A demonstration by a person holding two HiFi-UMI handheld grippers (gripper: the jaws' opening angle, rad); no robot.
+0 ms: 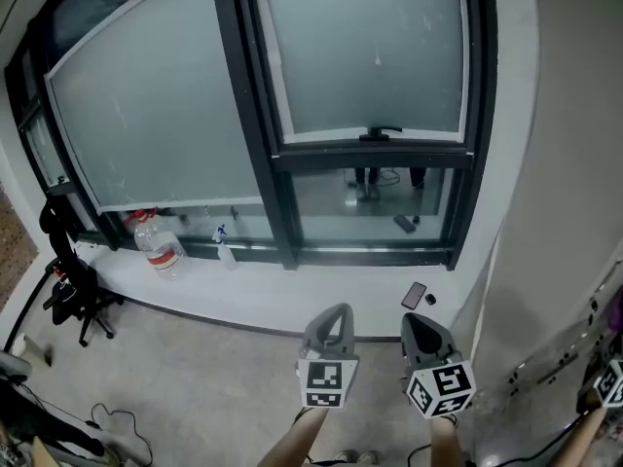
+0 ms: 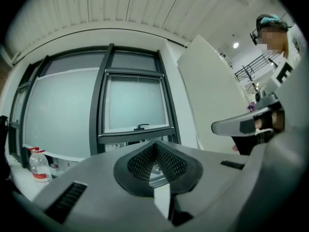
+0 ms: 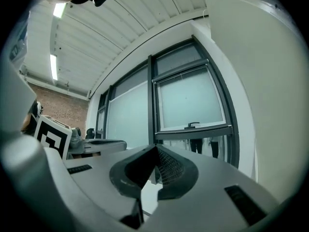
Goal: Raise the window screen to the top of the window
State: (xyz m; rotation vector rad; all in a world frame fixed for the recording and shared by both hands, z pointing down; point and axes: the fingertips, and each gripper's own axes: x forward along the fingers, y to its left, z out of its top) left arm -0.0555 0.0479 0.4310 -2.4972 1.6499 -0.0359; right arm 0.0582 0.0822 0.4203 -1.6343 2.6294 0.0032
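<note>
The window screen (image 1: 365,56) is a pale sheet in the right-hand pane of a dark-framed window; its bottom bar with a small black handle (image 1: 379,133) sits about two thirds down the pane. The same screen (image 2: 136,102) and handle (image 2: 141,126) show in the left gripper view, and the screen (image 3: 189,96) and handle (image 3: 193,124) in the right gripper view. My left gripper (image 1: 335,315) and right gripper (image 1: 421,326) hang side by side well below the sill, far from the handle. Both are shut, jaws pressed tip to tip with nothing between them.
A white sill (image 1: 273,290) runs under the window, with a large water bottle (image 1: 157,245), a small spray bottle (image 1: 224,249) and a dark phone (image 1: 414,295) on it. A white wall (image 1: 565,163) rises on the right. A black stand (image 1: 68,280) is at the left.
</note>
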